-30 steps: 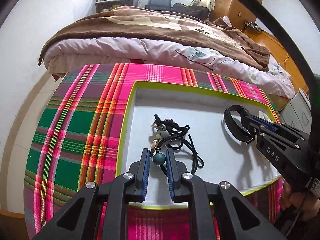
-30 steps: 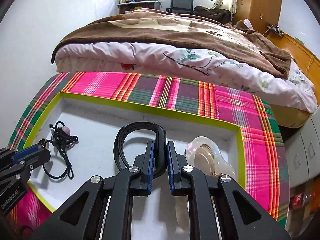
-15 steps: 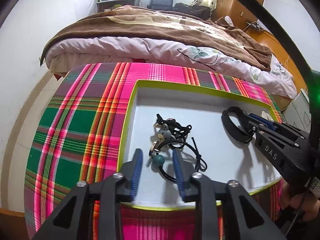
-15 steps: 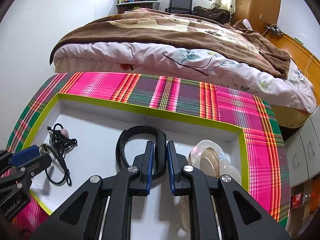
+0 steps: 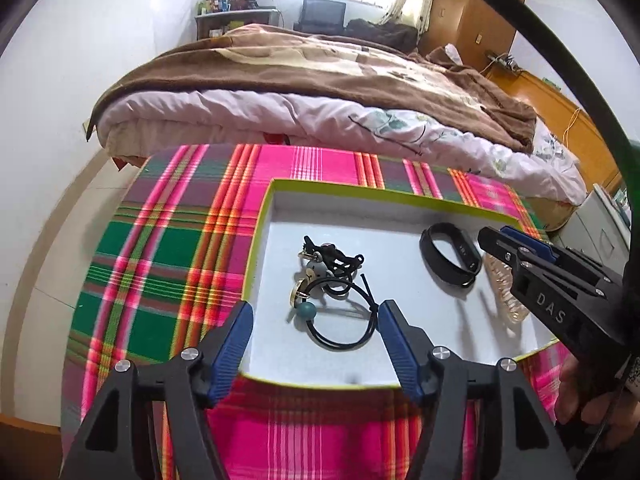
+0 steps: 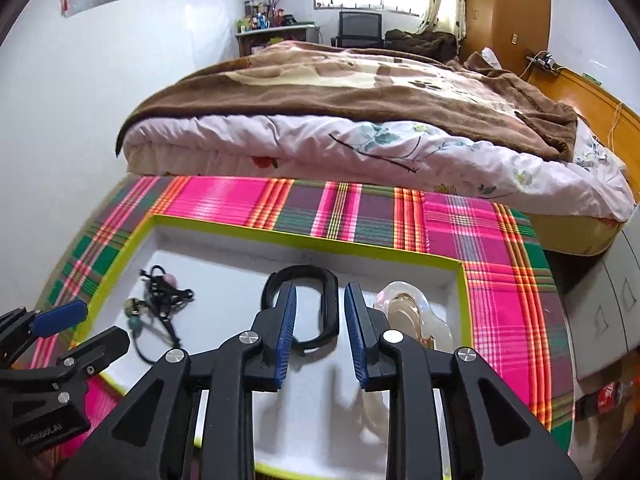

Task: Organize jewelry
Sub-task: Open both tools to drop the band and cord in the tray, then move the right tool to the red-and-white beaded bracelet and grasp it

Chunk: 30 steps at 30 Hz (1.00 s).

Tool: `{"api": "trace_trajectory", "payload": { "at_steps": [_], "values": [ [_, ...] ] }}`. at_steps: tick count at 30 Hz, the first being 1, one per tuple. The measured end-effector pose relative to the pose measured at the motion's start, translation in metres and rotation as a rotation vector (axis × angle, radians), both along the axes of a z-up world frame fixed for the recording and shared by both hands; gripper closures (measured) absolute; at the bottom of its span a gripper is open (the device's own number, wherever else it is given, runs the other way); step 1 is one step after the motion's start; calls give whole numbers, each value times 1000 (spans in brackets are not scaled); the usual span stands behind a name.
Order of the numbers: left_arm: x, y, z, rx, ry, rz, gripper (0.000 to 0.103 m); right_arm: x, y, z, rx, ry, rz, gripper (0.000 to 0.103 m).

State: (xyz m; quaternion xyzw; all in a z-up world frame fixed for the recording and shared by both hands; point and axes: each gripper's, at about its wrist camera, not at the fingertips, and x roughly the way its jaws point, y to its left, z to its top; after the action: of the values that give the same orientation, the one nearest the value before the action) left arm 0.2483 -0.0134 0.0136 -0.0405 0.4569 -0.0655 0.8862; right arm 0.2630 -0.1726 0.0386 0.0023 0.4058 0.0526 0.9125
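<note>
Jewelry lies in three lots on the white floor of a shallow green-rimmed tray (image 5: 400, 193), which sits on a plaid tablecloth (image 5: 168, 264) ahead of and below both grippers. Largest of the pieces, a clear glassy dish (image 6: 408, 312) sits just right of the right gripper (image 6: 320, 332). Next, a black wristband (image 6: 316, 308) stands directly ahead between that gripper's blue pads, which are spreading apart and touch neither side of it. Smallest, a tangle of black cord with a teal bead (image 5: 307, 310) and metal charms rests on the tray floor just ahead of the left gripper (image 5: 314, 338), whose jaws are also widening, nothing pressed between them.

Both pieces look released, so the step in hand is letting go cleanly. Done well, that means opening fully before backing off, lifting straight away so no pad snags the cord loop or tips the band.

Each gripper points steeply downward over the tray's near edge, side by side; a hand (image 5: 592, 404) grips the right tool's handle.
</note>
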Motion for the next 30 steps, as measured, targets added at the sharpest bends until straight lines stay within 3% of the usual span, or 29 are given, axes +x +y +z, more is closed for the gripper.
{"api": "trace_trajectory", "payload": {
  "at_steps": [15, 18, 22, 25, 30],
  "values": [
    [-63, 14, 36, 4, -76, 11, 37, -69, 0, 36, 58, -87, 20, 77],
    [-80, 20, 39, -9, -88, 18, 28, -88, -4, 36, 69, -89, 32, 76],
    [-99, 25, 40, -23, -93, 12, 28, -113, -11, 32, 73, -84, 34, 74],
    [-115, 28, 37, -40, -87, 4, 28, -130, -17, 26, 79, -81, 37, 67],
    [-137, 34, 27, -64, -74, 1, 28, -157, -29, 10, 81, -52, 23, 66]
  ]
}}
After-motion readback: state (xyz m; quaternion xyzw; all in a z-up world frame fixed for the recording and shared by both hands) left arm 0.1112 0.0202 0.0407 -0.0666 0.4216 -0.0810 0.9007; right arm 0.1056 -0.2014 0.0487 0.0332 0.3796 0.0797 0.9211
